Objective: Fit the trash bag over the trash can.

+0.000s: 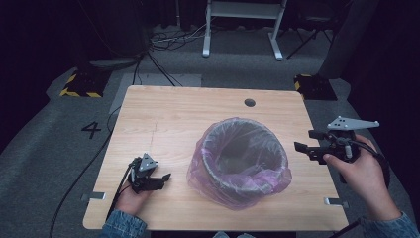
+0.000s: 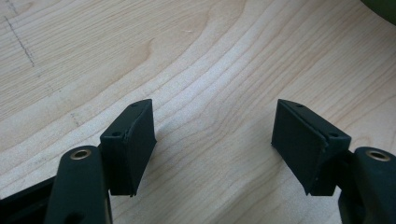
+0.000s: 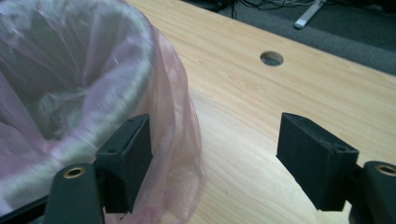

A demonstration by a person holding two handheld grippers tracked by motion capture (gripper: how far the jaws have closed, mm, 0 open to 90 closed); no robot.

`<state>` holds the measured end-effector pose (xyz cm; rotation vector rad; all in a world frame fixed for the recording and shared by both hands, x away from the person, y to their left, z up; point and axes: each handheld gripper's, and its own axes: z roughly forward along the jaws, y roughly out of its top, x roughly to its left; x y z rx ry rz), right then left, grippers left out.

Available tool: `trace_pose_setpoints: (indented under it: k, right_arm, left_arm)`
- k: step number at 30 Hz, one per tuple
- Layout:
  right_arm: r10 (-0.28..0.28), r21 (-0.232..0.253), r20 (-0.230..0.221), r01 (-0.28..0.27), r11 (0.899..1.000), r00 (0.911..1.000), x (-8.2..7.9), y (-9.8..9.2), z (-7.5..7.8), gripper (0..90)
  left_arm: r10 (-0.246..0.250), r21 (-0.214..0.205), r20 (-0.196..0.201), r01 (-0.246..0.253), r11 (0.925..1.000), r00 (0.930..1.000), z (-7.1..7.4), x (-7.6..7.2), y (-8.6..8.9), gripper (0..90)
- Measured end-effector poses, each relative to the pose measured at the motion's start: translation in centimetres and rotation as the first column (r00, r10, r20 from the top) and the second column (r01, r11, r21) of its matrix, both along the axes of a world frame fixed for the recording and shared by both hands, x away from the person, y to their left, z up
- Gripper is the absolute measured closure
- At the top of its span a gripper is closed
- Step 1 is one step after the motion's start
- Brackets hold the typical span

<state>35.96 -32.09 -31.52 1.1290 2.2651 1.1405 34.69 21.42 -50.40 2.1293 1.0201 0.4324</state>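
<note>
Light wooden table (image 1: pixel 168 119) w/ a round dark bin (image 1: pixel 246 153) standing upright near its middle, a bit to the right. A thin translucent pink-purple plastic bag liner (image 1: pixel 237 186) sits inside the bin & is folded over the rim, hanging loosely down the outside all round.

Left gripper (image 1: pixel 159 178) is low over the near-left part of the table, held in the person's left hand (image 1: pixel 132 198), well apart from the bin. In the left gripper view its jaws stand wide apart w/ bare wood grain between them, nothing held.

Right gripper (image 1: pixel 303 144) is off the right side of the bin, near the table's right edge, held in the right hand (image 1: pixel 359 173), jaws pointing toward the bin. In the right gripper view (image 3: pixel 212 154) jaws are spread wide, nothing between the pads; the draped liner (image 3: pixel 177 116) is just beside the left-hand jaw in that view, contact can't be told. Bin rim (image 3: pixel 116 107) shows blurred under the plastic.

Small round hole (image 1: pixel 249 102) in the tabletop, far side, beyond the bin. Cables (image 1: pixel 163 42) lie on the grey floor behind the table.
</note>
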Motion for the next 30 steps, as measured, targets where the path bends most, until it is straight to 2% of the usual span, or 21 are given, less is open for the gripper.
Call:
trace_pose_setpoints:
  k: [5, 9, 13, 16, 24, 26, 30]
  right_arm:
    - [-0.008, -0.045, 0.001, 0.008, 0.999, 1.0, -0.3, -0.7, -2.3, 24.1]
    - [0.005, -0.025, -0.018, -0.005, 1.0, 0.9998, -0.9, -0.8, -4.7, 24.0]
    - [-0.004, -0.037, -0.043, 0.002, 0.999, 0.9991, -1.4, -1.4, -7.7, 24.0]
    - [-0.031, -0.061, -0.062, 0.027, 0.998, 0.9976, -1.6, -2.0, -9.8, 24.0]
    - [-0.089, -0.121, -0.075, 0.079, 0.99, 0.9933, -2.3, -3.4, -14.3, 23.3]
    - [-0.099, -0.124, -0.084, 0.089, 0.988, 0.9915, -2.5, -3.6, -15.4, 23.2]
    - [-0.127, -0.099, -0.089, 0.118, 0.988, 0.9878, -2.7, -4.0, -17.2, 23.3]
  left_arm:
    - [0.003, 0.001, 0.001, -0.003, 1.0, 1.0, 0.0, 0.0, 0.0, 29.6]
    - [0.004, 0.004, 0.0, -0.004, 1.0, 1.0, 0.0, 0.1, 0.0, 29.3]
    - [0.005, 0.003, 0.0, -0.005, 1.0, 1.0, 0.0, 0.0, -0.1, 29.3]
    - [0.005, 0.003, 0.001, -0.005, 1.0, 1.0, 0.0, 0.0, -0.1, 29.3]
    - [0.006, 0.004, 0.0, -0.006, 1.0, 1.0, 0.0, 0.1, -0.1, 29.1]
    - [0.005, 0.005, 0.003, -0.005, 1.0, 1.0, 0.0, 0.1, -0.1, 28.8]
    - [0.008, 0.007, 0.002, -0.008, 0.9999, 1.0, 0.0, 0.2, -0.2, 28.3]
